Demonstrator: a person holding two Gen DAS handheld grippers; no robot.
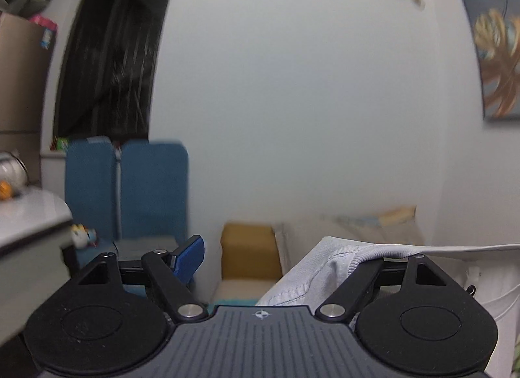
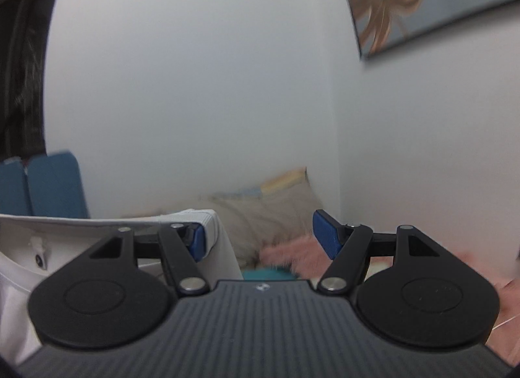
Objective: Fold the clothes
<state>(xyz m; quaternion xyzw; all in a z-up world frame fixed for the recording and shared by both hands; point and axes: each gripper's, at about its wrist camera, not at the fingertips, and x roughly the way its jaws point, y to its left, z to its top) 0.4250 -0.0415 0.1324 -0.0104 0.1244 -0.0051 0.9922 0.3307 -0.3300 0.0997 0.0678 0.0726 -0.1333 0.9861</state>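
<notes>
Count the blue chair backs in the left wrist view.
2. One blue chair back stands left below the dark window; the second blue chair back stands beside it on the right. Others may be hidden behind the tool.

Your left gripper [image 1: 279, 256] is raised level toward the wall, jaws spread wide; only one blue pad [image 1: 188, 259] shows, the other finger being under cloth. Your right gripper [image 2: 260, 238] is likewise level, its jaws wide apart, both blue pads [image 2: 326, 238] visible.
</notes>
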